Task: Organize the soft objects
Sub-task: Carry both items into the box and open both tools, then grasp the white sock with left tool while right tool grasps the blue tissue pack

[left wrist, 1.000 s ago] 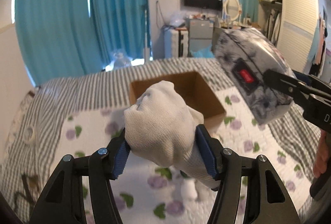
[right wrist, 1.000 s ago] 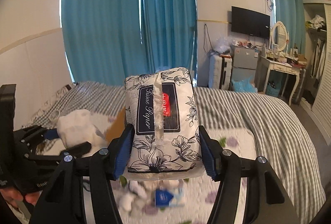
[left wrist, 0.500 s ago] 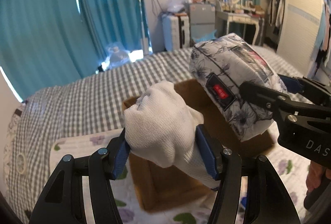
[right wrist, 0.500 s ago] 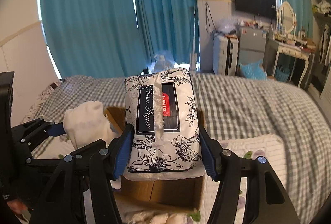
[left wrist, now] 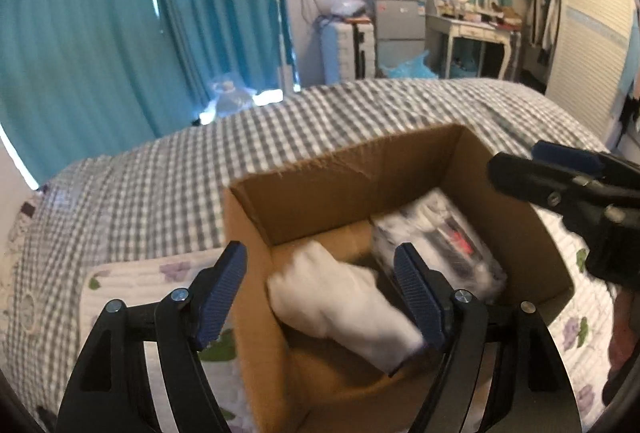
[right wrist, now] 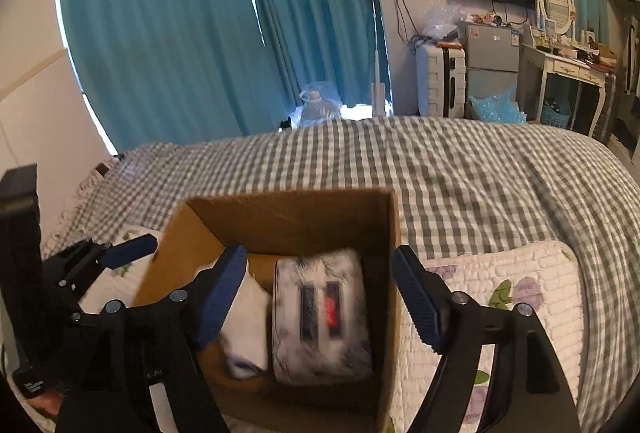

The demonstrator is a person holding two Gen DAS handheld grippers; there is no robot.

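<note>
An open cardboard box [left wrist: 352, 169] [right wrist: 288, 209] stands on the bed. Inside lie a white cloth bundle [left wrist: 344, 309] [right wrist: 244, 321] on the left and a floral tissue pack [left wrist: 440, 241] [right wrist: 320, 317] on the right, side by side. My left gripper [left wrist: 324, 289] is open above the box, its fingers clear of the bundle. My right gripper [right wrist: 316, 293] is open above the tissue pack, not touching it. The right gripper also shows at the right in the left wrist view [left wrist: 568, 189], the left gripper at the left in the right wrist view [right wrist: 108, 257].
The box sits on a white floral quilt [right wrist: 512, 293] over a grey checked bedspread [right wrist: 480, 169]. Teal curtains [right wrist: 180, 33], a suitcase [right wrist: 440, 81], a small fridge and a dressing table [right wrist: 568, 73] stand beyond the bed.
Both grippers moved over the box and opened. The cloth bundle and the tissue pack dropped out of them and now lie in the box.
</note>
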